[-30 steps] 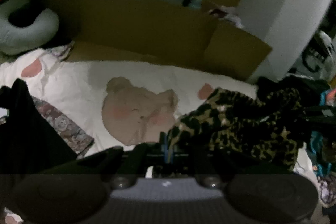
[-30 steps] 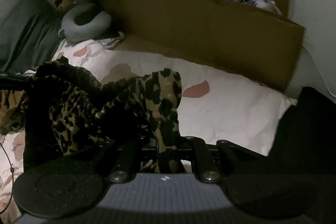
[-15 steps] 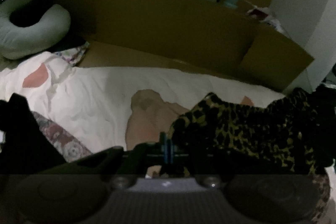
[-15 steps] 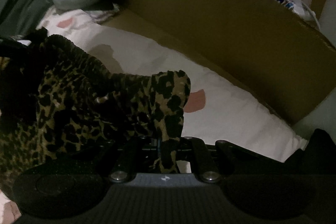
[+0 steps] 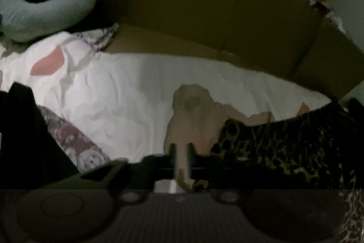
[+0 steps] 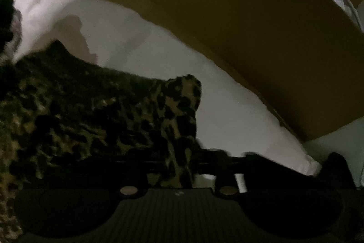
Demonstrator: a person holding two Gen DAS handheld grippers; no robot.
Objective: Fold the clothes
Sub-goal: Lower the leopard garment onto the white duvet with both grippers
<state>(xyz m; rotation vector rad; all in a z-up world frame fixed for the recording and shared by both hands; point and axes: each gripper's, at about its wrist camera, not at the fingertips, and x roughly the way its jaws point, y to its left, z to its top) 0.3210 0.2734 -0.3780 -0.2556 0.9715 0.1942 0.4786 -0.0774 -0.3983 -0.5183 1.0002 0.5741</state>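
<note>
Two grippers on one leopard-print garment (image 6: 95, 111), which spans between them over the white bedsheet (image 5: 136, 88). Right gripper (image 6: 182, 165) is pinched on a bunched end of the cloth; the fabric rises from between its fingers and drapes away to the left. Left gripper (image 5: 182, 156): fingers stand slightly apart with sheet showing through the gap; the garment edge (image 5: 284, 142) lies just to its right, so no grip there as far as the blurred frame shows. Judgement: holding one end high keeps the cloth taut for laying flat. Cardboard box (image 5: 204, 10) borders the sheet behind.
</note>
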